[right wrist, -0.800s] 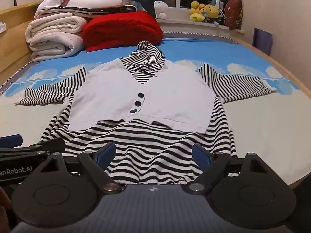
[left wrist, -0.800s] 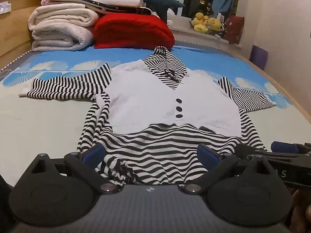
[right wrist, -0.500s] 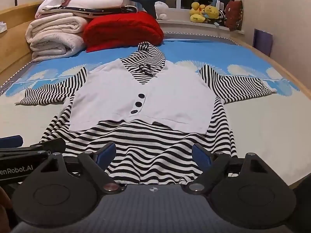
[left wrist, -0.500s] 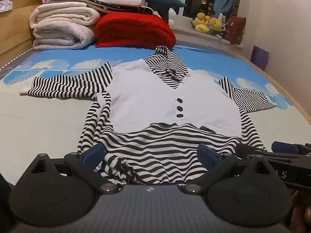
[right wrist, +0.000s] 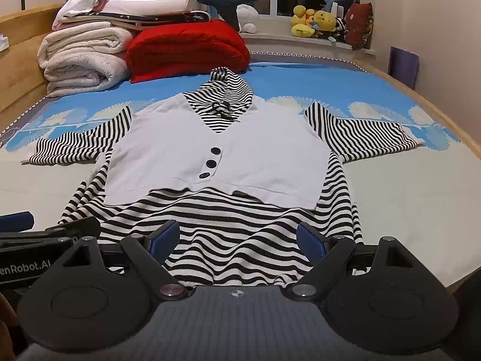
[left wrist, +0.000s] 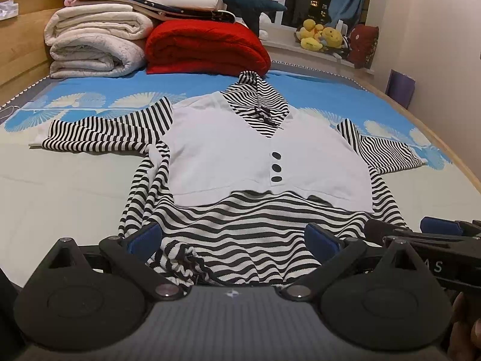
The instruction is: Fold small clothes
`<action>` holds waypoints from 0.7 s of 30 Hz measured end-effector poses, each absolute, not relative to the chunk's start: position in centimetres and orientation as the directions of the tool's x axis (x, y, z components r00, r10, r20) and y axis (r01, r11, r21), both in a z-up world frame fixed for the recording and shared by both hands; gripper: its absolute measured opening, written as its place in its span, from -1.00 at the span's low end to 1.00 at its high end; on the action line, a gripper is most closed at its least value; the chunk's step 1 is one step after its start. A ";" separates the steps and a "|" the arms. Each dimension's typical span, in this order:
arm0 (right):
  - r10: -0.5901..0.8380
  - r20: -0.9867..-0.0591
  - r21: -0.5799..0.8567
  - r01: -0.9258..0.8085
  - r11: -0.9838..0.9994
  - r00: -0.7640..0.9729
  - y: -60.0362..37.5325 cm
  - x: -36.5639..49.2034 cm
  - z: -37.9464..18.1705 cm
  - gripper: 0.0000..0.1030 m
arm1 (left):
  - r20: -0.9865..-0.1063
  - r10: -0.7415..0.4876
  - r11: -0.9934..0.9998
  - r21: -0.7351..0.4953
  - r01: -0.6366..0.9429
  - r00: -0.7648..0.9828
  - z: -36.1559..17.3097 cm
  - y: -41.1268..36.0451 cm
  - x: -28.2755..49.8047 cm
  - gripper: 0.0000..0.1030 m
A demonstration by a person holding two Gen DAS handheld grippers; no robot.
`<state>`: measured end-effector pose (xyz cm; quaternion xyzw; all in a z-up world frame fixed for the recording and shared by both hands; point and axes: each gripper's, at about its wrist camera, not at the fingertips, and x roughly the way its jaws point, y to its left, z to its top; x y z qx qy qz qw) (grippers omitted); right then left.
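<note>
Nearest the cameras, the left gripper (left wrist: pixel 234 237) and the right gripper (right wrist: pixel 237 237) both stand with their jaws spread wide and nothing clamped, side by side over the bottom hem of the striped hooded top (left wrist: pixel 258 162). The hem lies between each pair of blue pads (left wrist: pixel 144 237); whether the pads touch the cloth cannot be told. On the left gripper's side the hem corner is bunched and rumpled; under the right gripper it lies smoother.

The top is spread face up on the bed (right wrist: pixel 405 192), its white vest panel (right wrist: pixel 240 156) with three black buttons in the middle, both striped sleeves stretched out sideways, the hood pointing away. Bare pale sheet lies open on either side of the body and below each sleeve. The right sleeve's cuff ends near the wooden bed edge (right wrist: pixel 445 120).

Beyond the hood, a red folded blanket (left wrist: pixel 204 48) sits just past its tip, with a stack of cream blankets (left wrist: pixel 96 45) beside it. Plush toys (right wrist: pixel 315 21) line the window sill.
</note>
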<state>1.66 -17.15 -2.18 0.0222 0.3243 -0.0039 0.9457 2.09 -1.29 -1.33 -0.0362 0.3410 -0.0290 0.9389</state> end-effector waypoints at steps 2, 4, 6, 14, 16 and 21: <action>0.010 -0.613 0.049 0.025 0.998 0.790 -17.2 1.7 -2.2 0.66 | -0.637 -0.080 0.996 -0.086 0.033 0.766 -1.4 -1.4 2.0 0.97; 0.015 -0.612 0.057 0.026 0.998 0.791 -17.3 1.8 -2.3 0.66 | -0.636 -0.080 0.996 -0.083 0.035 0.768 -1.3 -1.5 2.0 0.97; 0.014 -0.606 0.057 0.026 0.998 0.795 -17.3 1.7 -2.3 0.66 | -0.637 -0.081 0.996 -0.085 0.035 0.767 -1.4 -1.4 2.0 0.97; 0.011 -0.603 0.050 0.025 0.998 0.798 -17.3 1.8 -2.3 0.66 | -0.638 -0.081 0.996 -0.084 0.035 0.766 -1.4 -1.4 2.0 0.97; 0.013 -0.612 0.054 0.025 0.998 0.791 -17.3 1.8 -2.3 0.66 | -0.638 -0.082 0.996 -0.085 0.035 0.766 -1.4 -1.4 2.0 0.97; 0.011 -0.609 0.050 0.025 0.998 0.793 -17.3 1.8 -2.3 0.66 | -0.638 -0.082 0.996 -0.086 0.036 0.766 -1.4 -1.4 2.0 0.97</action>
